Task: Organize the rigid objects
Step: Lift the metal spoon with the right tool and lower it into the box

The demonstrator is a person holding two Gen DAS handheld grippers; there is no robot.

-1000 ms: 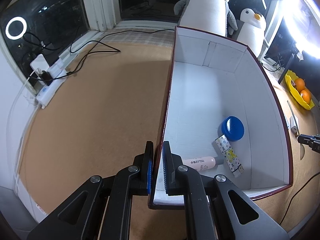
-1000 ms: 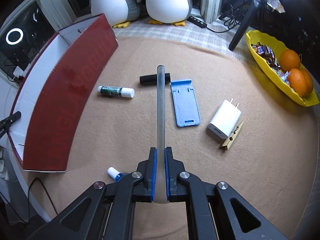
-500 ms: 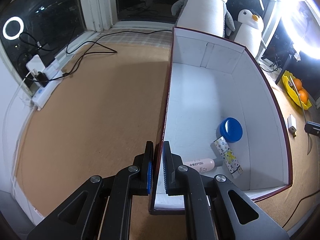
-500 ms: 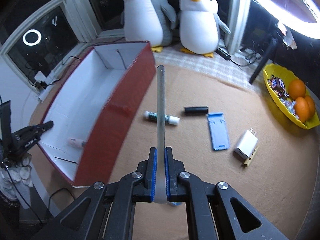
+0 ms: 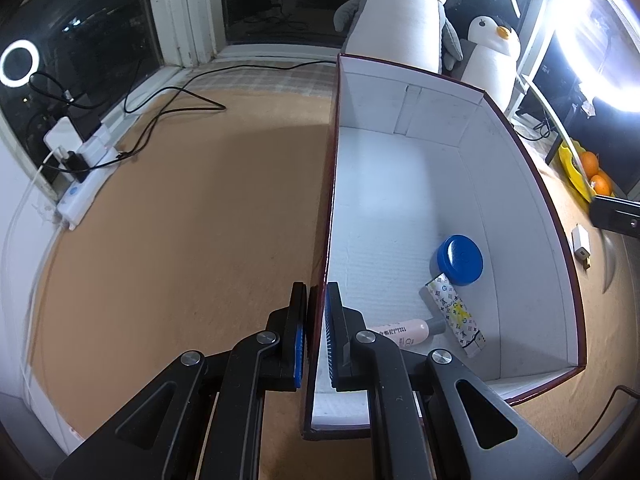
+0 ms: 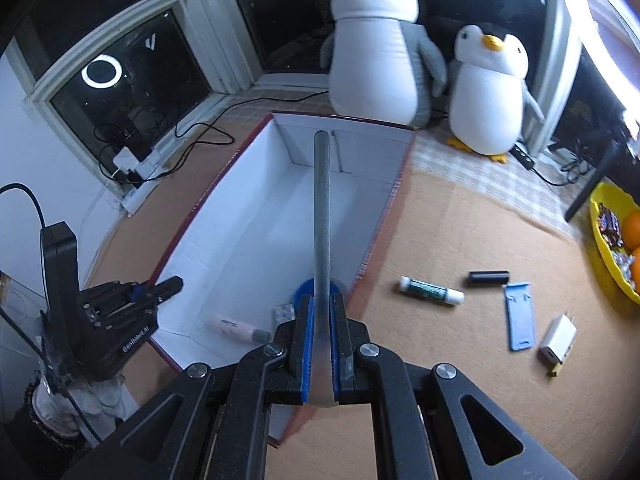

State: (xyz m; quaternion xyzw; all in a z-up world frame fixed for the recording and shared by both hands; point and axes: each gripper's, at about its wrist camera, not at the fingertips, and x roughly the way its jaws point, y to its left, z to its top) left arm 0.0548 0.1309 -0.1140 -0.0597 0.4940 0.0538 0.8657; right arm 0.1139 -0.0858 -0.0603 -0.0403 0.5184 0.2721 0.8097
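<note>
My left gripper (image 5: 315, 300) is shut on the left wall of the dark red box (image 5: 532, 168), which is white inside. A blue round jar (image 5: 458, 258), a patterned tube (image 5: 454, 316) and a pink bottle (image 5: 404, 330) lie on the box floor near its front end. My right gripper (image 6: 320, 308) is shut on a long grey metal utensil (image 6: 322, 208), held above the box (image 6: 384, 216) with its handle pointing forward. On the mat to the right lie a green-and-white tube (image 6: 432, 289), a black cylinder (image 6: 489, 277), a blue phone stand (image 6: 520, 316), a white charger (image 6: 558, 338) and a clothespin (image 6: 558, 368).
Two plush penguins (image 6: 376, 48) stand behind the box. A yellow bowl (image 6: 608, 248) with oranges and sweets sits at the right edge. A power strip (image 5: 80, 196) with cables lies by the window at the left. A bright ring light (image 5: 600, 40) glares at the upper right.
My right gripper has carried the utensil left and upward, from above the loose items on the mat to above the box. The left gripper has kept its hold on the wall.
</note>
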